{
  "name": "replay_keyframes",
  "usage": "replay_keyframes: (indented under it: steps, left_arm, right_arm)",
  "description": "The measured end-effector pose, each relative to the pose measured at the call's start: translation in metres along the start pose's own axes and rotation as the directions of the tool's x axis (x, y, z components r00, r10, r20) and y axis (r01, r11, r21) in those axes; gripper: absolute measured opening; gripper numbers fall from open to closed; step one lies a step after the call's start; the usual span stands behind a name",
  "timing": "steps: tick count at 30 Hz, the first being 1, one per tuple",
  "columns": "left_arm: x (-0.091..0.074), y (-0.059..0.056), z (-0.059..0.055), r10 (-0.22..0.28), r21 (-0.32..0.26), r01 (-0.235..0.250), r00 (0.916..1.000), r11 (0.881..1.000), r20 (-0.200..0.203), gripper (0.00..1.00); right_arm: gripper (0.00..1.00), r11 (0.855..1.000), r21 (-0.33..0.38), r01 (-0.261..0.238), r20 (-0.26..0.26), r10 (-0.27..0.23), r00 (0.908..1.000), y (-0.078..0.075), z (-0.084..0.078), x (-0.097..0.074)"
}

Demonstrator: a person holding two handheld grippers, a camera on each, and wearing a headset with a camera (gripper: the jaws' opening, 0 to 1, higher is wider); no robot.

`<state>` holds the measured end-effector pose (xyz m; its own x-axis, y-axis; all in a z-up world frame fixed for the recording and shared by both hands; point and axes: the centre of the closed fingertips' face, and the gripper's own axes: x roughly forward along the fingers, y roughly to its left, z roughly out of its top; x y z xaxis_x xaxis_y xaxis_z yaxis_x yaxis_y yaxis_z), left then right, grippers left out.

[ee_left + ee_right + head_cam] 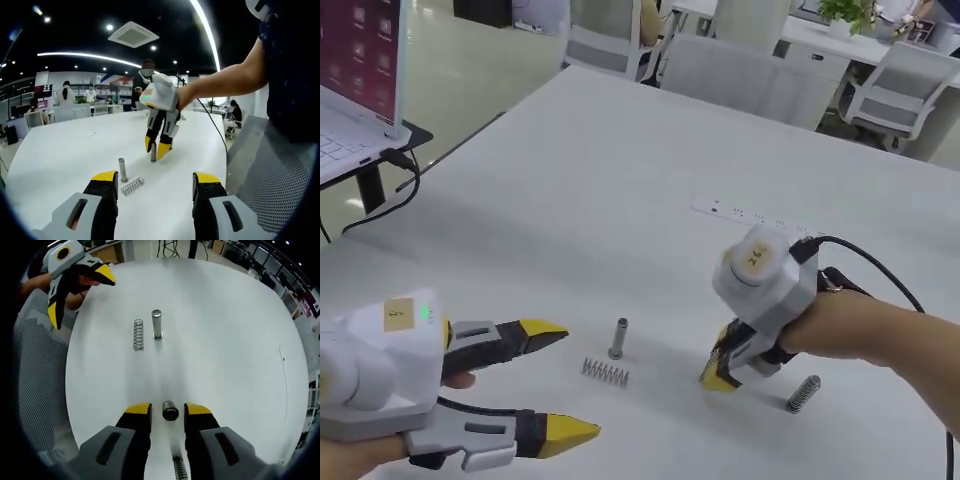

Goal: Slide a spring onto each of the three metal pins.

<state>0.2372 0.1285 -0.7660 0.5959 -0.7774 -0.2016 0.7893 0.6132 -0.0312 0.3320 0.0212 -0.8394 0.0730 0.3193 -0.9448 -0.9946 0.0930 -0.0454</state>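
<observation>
A bare metal pin (618, 338) stands upright mid-table, and a loose spring (605, 372) lies just in front of it. The same pin (122, 170) and spring (132, 186) lie ahead of my open left gripper (155, 177), which hovers at the lower left (560, 380) with nothing between its tips. My right gripper (720, 372) points down at the table. Its jaws (168, 411) straddle a second upright pin (170, 411) with small gaps on both sides. Another spring (802, 393) lies just right of it. From the right gripper view, the first pin (157, 323) and spring (138, 334) lie farther ahead.
An open laptop (350, 90) on a stand sits at the far left with a black cable (395, 195) trailing down. A white power strip (750, 213) lies beyond the pins. Office chairs (895, 95) stand past the table's far edge. The right gripper's cable (880, 270) runs off right.
</observation>
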Motion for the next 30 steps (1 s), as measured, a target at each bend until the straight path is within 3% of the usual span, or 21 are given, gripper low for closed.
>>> replay_keyframes:
  steps: [12, 30]
  left_arm:
    - [-0.003, 0.001, 0.0, 0.005, 0.005, -0.005, 1.0, 1.0, 0.001, 0.55]
    - [-0.005, -0.001, 0.001, 0.008, 0.01, -0.008, 1.0, 1.0, -0.004, 0.54]
  right_arm:
    - [0.29, 0.999, -0.051, 0.021, 0.053, -0.018, 0.9984, 0.004, 0.028, -0.007]
    - [0.26, 0.994, -0.113, -0.01, 0.093, 0.021, 0.9954, 0.028, 0.064, -0.001]
